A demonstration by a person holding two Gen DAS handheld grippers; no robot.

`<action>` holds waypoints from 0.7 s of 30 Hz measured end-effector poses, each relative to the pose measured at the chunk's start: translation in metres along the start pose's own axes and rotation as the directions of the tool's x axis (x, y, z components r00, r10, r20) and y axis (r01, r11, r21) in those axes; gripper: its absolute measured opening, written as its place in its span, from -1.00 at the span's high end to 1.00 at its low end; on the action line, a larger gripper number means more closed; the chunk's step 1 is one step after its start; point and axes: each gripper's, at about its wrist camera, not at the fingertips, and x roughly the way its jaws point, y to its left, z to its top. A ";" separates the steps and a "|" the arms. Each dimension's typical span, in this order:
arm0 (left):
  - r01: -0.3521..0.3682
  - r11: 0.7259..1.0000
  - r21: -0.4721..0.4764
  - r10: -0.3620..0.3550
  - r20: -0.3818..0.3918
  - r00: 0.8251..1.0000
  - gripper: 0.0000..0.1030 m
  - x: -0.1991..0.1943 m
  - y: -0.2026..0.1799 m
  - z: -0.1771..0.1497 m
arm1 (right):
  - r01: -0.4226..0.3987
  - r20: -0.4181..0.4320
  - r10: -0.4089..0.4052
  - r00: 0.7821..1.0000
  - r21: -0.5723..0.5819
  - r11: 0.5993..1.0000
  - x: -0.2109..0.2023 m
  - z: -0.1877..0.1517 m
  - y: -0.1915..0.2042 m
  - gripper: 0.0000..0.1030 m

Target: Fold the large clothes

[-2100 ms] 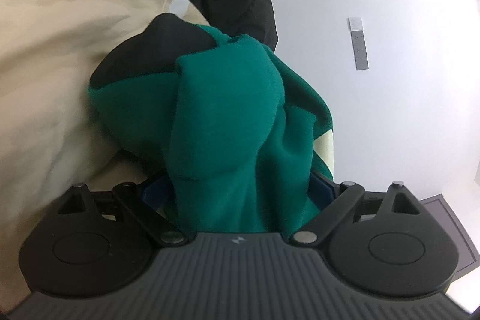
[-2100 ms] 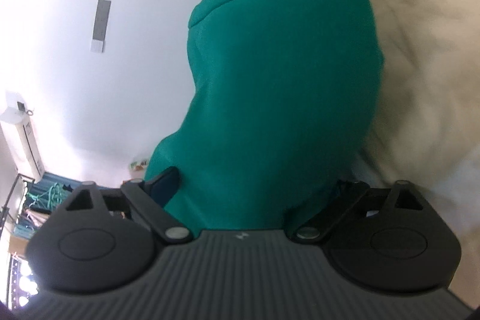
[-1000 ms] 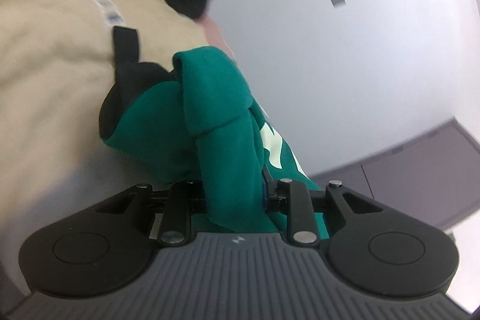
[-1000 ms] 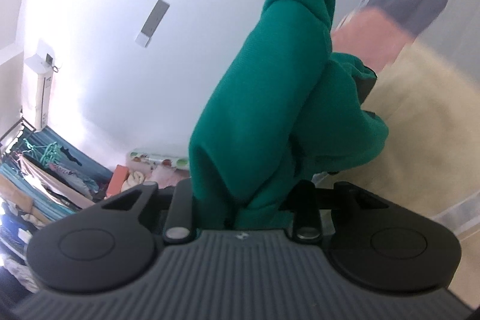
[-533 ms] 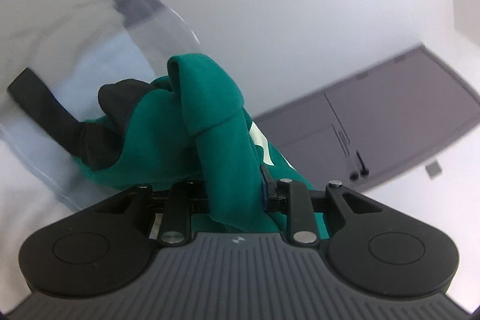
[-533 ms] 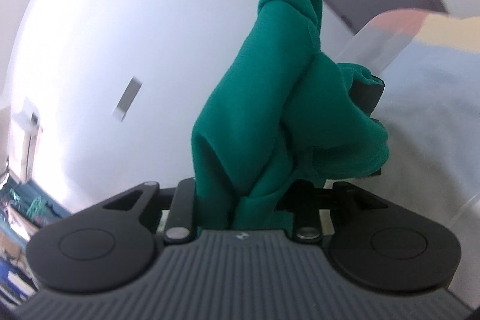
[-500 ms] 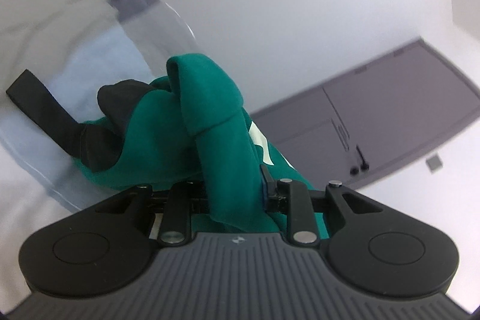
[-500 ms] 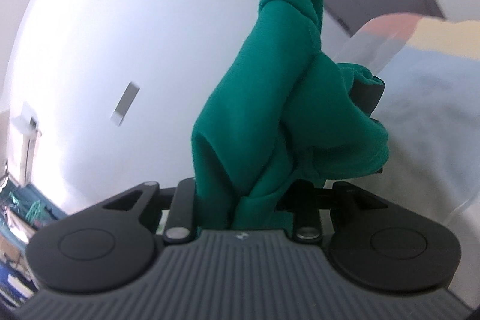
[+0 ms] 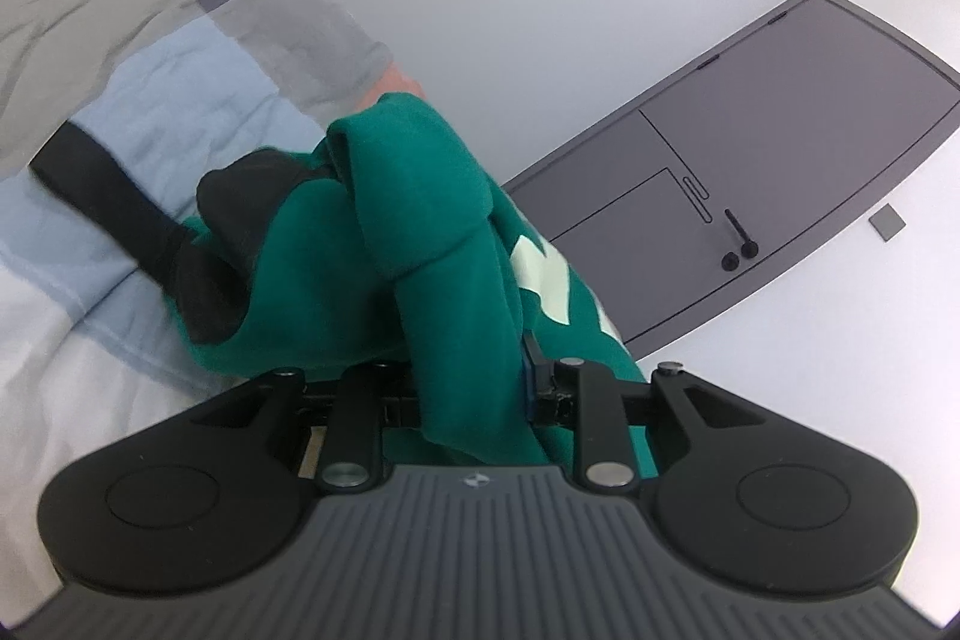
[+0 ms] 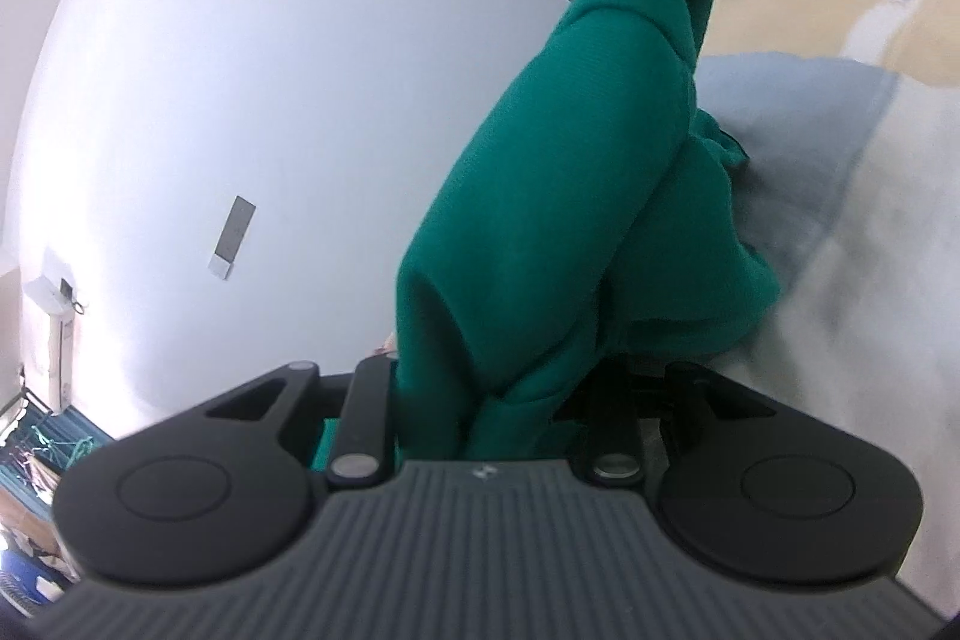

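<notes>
A green sweatshirt (image 9: 420, 232) with pale lettering and black trim is bunched up in the left wrist view. My left gripper (image 9: 468, 376) is shut on a thick fold of it, and the cloth hides both fingertips. A black strap-like part (image 9: 108, 202) of the garment trails left over the bedspread. In the right wrist view the same green sweatshirt (image 10: 564, 220) rises in a tall bundle from my right gripper (image 10: 492, 400), which is shut on its folds. The fingertips are buried there too.
A bedspread (image 9: 120, 100) in beige, grey, pale blue and white blocks lies to the left; in the right wrist view the bedspread (image 10: 840, 196) lies to the right. A grey door (image 9: 780, 148) stands in the white wall. A wall plate (image 10: 231, 235) and clutter (image 10: 36, 436) show at far left.
Both grippers swung sideways with the sweatshirt still pinched in them. The beige cover gave way to the striped bedspread, and the grey door came into the left view.
</notes>
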 end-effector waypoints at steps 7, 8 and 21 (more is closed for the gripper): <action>-0.027 1.000 -0.009 0.027 -0.020 0.999 0.42 0.007 0.019 -0.017 | -0.006 0.004 0.006 1.000 0.018 1.000 0.018 -0.011 0.009 0.37; -0.027 1.000 -0.003 0.027 -0.021 0.999 0.42 0.008 0.020 -0.018 | -0.007 0.006 0.007 1.000 0.021 1.000 0.020 -0.012 0.007 0.37; -0.062 0.996 0.067 0.066 -0.046 0.997 -0.13 0.000 0.004 -0.022 | 0.030 -0.027 -0.028 0.999 0.080 0.996 0.022 -0.004 0.030 0.11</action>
